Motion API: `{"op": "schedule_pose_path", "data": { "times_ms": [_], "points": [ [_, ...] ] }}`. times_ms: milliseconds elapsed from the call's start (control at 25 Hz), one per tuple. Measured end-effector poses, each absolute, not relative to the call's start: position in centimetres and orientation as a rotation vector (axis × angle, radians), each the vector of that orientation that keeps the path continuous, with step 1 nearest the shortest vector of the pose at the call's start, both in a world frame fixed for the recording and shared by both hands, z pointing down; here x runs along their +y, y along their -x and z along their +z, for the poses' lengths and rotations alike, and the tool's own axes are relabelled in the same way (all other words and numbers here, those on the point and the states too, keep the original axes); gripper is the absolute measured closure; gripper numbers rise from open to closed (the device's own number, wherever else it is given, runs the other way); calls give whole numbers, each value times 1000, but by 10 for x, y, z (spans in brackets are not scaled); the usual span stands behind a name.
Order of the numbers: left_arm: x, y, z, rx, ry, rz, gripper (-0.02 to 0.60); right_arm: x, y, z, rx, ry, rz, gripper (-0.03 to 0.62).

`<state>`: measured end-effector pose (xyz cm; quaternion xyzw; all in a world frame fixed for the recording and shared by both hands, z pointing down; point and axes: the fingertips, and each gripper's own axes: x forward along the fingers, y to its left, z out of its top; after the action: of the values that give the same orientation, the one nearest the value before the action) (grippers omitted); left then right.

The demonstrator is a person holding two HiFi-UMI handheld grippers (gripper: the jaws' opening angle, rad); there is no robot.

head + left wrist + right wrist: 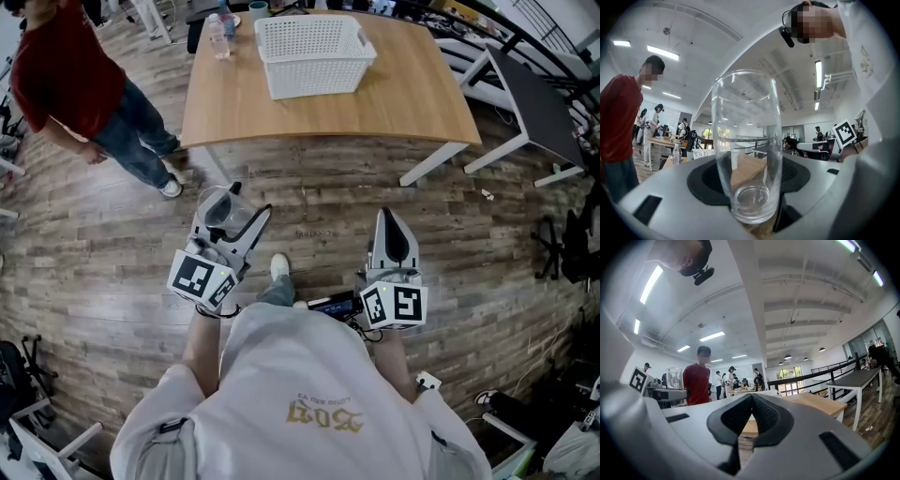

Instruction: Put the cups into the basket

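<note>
In the head view my left gripper (230, 217) is shut on a clear drinking glass (222, 206), held above the wooden floor short of the table. In the left gripper view the glass (746, 140) stands upright between the dark pads (710, 180), its base low in the jaws. My right gripper (390, 221) is shut with nothing in it; in the right gripper view (751, 398) its pads meet. The white perforated basket (314, 56) sits on the far wooden table (412, 94) and appears small beyond the jaws as the basket (705, 153) and the basket (764, 392).
A person in a red shirt (66, 75) stands left of the table. A water bottle (218, 37) and a teal cup (259, 9) stand near the basket. A dark desk (534, 94) and an office chair (572, 246) are at the right.
</note>
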<state>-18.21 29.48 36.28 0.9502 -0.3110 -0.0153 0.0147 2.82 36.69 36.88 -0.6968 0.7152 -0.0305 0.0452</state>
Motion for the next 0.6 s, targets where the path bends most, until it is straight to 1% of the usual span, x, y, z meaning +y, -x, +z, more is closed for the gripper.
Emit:
{"op": "schedule_pose_path", "data": {
  "times_ms": [320,600],
  "points": [
    [232,168,357,-917,-2969,-38,311,310,-41,368,2142,2171,-115,585],
    [197,167,357,-890,-2976,-40,311,283,-44,373,2121,2176,-128,585]
  ]
}}
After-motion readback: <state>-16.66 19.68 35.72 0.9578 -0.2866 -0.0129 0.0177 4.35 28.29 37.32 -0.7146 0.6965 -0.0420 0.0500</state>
